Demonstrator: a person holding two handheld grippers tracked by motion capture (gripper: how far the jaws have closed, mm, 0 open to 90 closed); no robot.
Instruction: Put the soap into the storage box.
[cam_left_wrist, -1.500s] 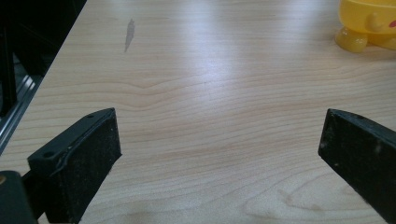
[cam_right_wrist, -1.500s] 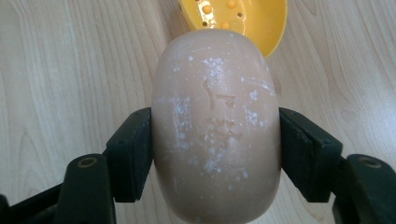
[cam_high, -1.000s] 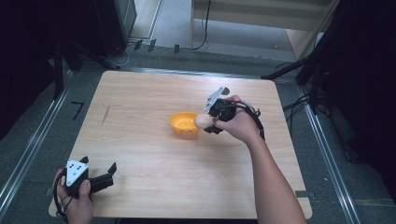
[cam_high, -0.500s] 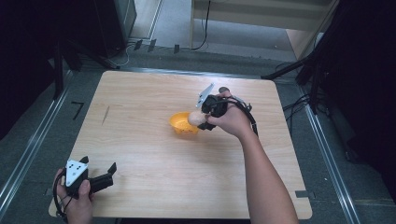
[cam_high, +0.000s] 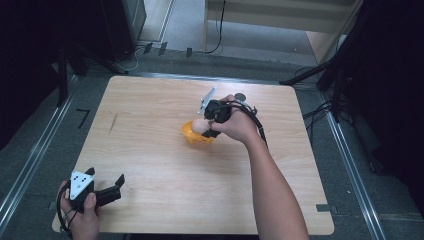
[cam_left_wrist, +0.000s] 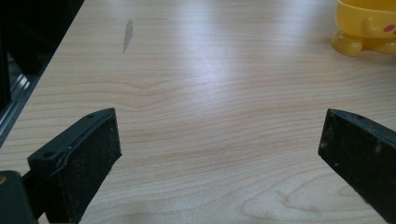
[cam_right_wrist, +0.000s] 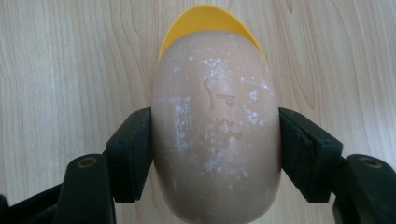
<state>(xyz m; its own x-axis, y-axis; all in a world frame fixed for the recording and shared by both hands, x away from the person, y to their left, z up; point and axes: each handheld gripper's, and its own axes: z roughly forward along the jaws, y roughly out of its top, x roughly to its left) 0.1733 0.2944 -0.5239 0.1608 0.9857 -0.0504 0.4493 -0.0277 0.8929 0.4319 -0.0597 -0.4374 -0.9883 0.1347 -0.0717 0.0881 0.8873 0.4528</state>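
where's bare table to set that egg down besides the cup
Bare wooden table lies between the yellow cup and the left gripper, also right of the forearm. Crowded only where the right gripper holds the beige egg above the cup.

No text, label, brand or number could be read anywhere. The beige egg (cam_right_wrist: 215, 126), seen just in front of the yellow cup (cam_right_wrist: 208, 21), bore faint embossed marks amid white flecks, too worn to make out.
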